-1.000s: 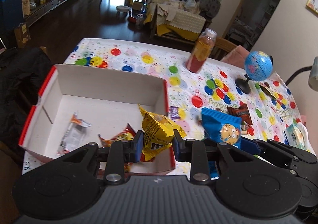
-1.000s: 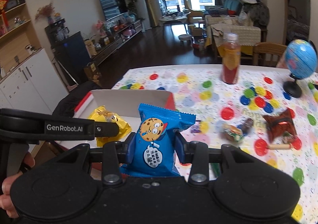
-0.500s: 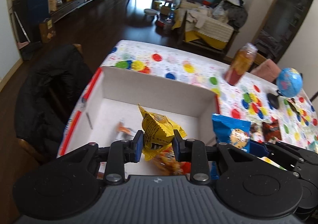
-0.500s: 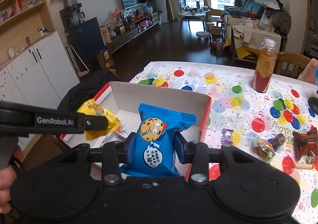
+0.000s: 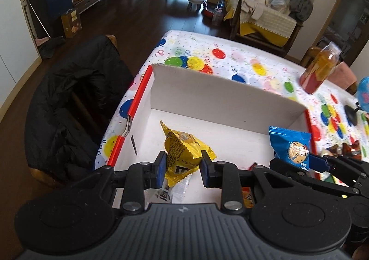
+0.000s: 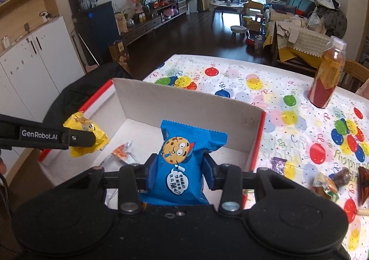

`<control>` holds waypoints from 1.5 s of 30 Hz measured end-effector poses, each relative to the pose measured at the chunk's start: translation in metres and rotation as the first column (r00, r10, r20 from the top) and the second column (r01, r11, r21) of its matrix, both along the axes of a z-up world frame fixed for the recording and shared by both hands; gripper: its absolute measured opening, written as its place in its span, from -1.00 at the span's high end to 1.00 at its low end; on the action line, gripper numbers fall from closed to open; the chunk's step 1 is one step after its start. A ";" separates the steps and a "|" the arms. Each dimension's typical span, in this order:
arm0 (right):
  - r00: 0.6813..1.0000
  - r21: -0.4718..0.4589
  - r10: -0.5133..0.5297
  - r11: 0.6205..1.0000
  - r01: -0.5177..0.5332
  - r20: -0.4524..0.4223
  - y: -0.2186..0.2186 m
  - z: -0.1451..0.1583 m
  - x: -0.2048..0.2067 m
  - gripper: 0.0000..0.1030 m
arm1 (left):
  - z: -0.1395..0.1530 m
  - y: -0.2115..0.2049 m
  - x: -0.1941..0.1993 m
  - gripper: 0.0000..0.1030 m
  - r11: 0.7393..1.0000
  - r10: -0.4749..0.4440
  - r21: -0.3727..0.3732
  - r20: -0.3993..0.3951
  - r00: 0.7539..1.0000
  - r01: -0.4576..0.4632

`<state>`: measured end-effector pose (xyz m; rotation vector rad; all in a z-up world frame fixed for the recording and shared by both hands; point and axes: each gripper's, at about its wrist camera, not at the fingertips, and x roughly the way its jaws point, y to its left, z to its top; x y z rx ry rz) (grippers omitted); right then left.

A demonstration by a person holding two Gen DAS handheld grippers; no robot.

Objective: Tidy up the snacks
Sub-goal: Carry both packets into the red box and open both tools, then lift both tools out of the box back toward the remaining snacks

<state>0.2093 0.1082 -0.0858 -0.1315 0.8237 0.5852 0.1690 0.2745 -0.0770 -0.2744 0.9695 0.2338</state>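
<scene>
While two claws each grip one packet: yellow packet (image 5: 182, 156), blue packet (image 6: 182, 163).

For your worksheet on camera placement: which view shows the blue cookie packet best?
The right wrist view: the blue cookie packet fills the centre, front readable, in the right gripper. The left wrist view shows it smaller, near the right edge.

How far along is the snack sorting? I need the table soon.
Partly done: a few packets, one orange, already lie in the white box. In hand: the left gripper holds a yellow packet over it, the right gripper a blue cookie packet. Left: several wrapped snacks on the tablecloth.
</scene>
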 end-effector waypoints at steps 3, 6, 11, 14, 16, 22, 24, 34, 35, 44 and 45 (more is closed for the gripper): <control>1.000 -0.018 -0.001 1.000 0.000 -0.013 0.008 -0.010 0.006 0.24 | -0.008 -0.001 0.007 0.43 1.000 -0.005 0.025 -0.012 1.000 0.006; 1.000 -0.036 -0.002 0.999 0.001 -0.027 0.014 -0.019 0.011 0.24 | -0.016 -0.003 0.014 0.43 0.999 -0.015 0.033 -0.032 0.999 0.016; 0.999 -0.047 0.006 0.999 -0.008 -0.043 0.018 -0.027 0.015 0.23 | -0.029 -0.004 0.021 0.43 0.999 -0.013 0.052 -0.070 0.997 0.017; 0.998 -0.050 -0.001 0.999 -0.002 -0.055 0.019 -0.031 0.017 0.22 | -0.032 -0.002 0.023 0.44 0.999 -0.014 0.042 -0.068 0.998 0.017; 0.998 -0.049 -0.004 0.999 0.001 -0.065 0.019 -0.032 0.018 0.20 | -0.033 -0.001 0.025 0.43 0.999 -0.014 0.044 -0.068 0.998 0.017; 0.997 -0.040 0.000 0.999 -0.003 -0.073 0.017 -0.032 0.018 0.13 | -0.032 0.002 0.025 0.40 1.000 -0.012 0.028 -0.064 0.998 0.014; 0.998 -0.035 -0.006 0.999 0.003 -0.070 0.015 -0.030 0.018 -0.02 | -0.031 0.002 0.024 0.26 1.000 -0.011 0.025 -0.061 0.998 0.013; 0.998 0.005 -0.037 0.999 0.037 -0.049 0.001 -0.013 0.005 -0.33 | -0.013 -0.005 0.009 -0.16 0.999 -0.033 0.010 -0.007 0.999 0.033; 0.998 0.007 -0.045 0.999 0.045 -0.045 -0.001 -0.011 0.003 -0.41 | -0.010 -0.006 0.007 -0.16 0.999 -0.033 0.008 -0.001 0.999 0.033; 0.998 0.039 -0.070 0.997 0.070 -0.002 -0.014 0.012 -0.013 -0.62 | 0.007 -0.012 -0.009 -0.42 1.000 -0.026 0.007 0.034 0.999 0.025; 0.997 0.043 -0.072 0.996 0.072 0.003 -0.016 0.014 -0.016 -0.62 | 0.010 -0.013 -0.011 -0.47 1.000 -0.027 0.010 0.039 0.999 0.027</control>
